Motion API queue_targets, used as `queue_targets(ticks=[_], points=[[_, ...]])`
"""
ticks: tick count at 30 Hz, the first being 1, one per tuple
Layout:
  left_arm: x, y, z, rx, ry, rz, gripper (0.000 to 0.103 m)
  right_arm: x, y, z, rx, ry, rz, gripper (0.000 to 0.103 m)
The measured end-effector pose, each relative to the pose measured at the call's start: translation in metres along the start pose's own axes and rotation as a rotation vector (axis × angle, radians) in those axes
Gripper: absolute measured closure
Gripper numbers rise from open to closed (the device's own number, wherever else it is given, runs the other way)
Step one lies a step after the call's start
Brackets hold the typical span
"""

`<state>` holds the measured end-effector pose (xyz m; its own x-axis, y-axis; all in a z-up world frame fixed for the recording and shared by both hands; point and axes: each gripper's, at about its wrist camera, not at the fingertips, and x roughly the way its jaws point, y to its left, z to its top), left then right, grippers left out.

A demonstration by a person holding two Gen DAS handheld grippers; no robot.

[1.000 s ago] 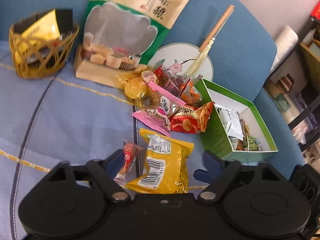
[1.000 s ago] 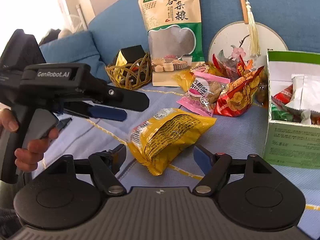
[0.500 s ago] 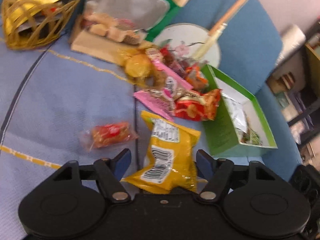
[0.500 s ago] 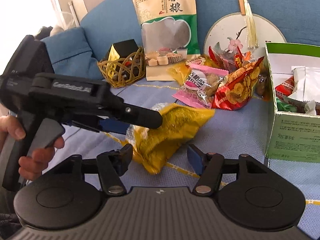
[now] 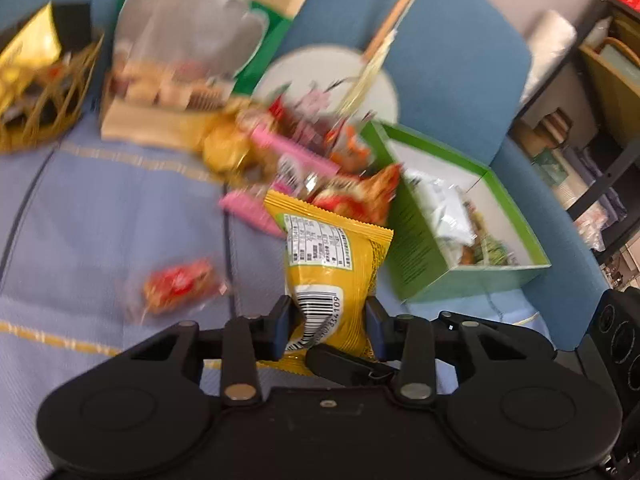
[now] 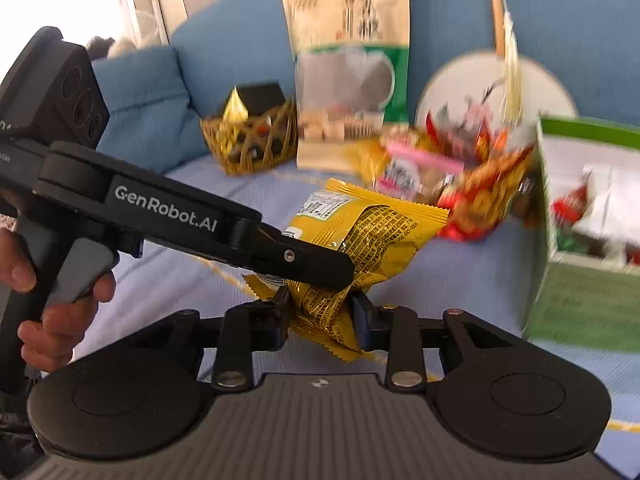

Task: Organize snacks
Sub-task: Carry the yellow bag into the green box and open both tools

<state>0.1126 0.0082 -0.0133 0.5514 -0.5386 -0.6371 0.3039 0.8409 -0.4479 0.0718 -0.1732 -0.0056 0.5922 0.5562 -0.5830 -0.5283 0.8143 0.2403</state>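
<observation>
Left wrist view: left tool (image 5: pixel 326 326) was clamped on the barcode end of the yellow snack bag (image 5: pixel 334 264), held off the blue sofa seat (image 5: pixel 100 216); green box (image 5: pixel 420 256) just right, small red candy (image 5: pixel 178 284) lying loose to the left. Right wrist view: right tool (image 6: pixel 320 316) was closing, pads already pinching the bag's crimped lower edge (image 6: pixel 324 312), the left tool (image 6: pixel 312 266) gripping above it. Bag looked light, crinkly and slippery; the sealed edges seemed the safest hold. Only this view showed the person's hand (image 6: pixel 48 304); only the left showed the candy.

"GenRobot.AI" stands on the left hand-held gripper (image 6: pixel 320 276)
</observation>
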Motion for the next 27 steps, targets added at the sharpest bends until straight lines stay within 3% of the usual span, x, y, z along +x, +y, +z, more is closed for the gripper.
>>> queue_targets(ticks=[6, 13, 27], points=[[-0.007, -0.037, 0.024, 0.083, -0.062, -0.054, 0.096, -0.037, -0.011, 0.017, -0.03, -0.131, -0.064, 0.047], [0.016, -0.091, 0.05, 0.186, -0.091, -0.122, 0.096, -0.07, -0.045, 0.03, 0.015, -0.235, -0.166, 0.047], [0.099, -0.165, 0.081, 0.265, -0.007, -0.231, 0.095, -0.099, -0.115, 0.027, 0.109, -0.299, -0.414, 0.048]])
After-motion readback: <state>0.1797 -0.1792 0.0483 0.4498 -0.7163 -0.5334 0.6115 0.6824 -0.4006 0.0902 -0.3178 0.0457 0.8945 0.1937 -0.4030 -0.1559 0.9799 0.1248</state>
